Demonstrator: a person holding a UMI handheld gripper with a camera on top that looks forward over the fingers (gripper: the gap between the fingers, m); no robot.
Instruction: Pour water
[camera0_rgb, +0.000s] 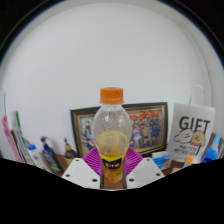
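With the view looking forward along my claw (112, 172), I see small bottles (48, 155) crowded at the lower left of the frame. At lower centre, an orange-capped bottle (111, 135) of yellowish liquid stands upright, pinched between both fingers, the pink pads (93, 160) pressing its sides. Behind it is a framed picture (150, 122); at lower right, a white "GIFT" bag (192, 132).

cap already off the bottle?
No. The bottle, standing between the fingers, has its orange cap on top.
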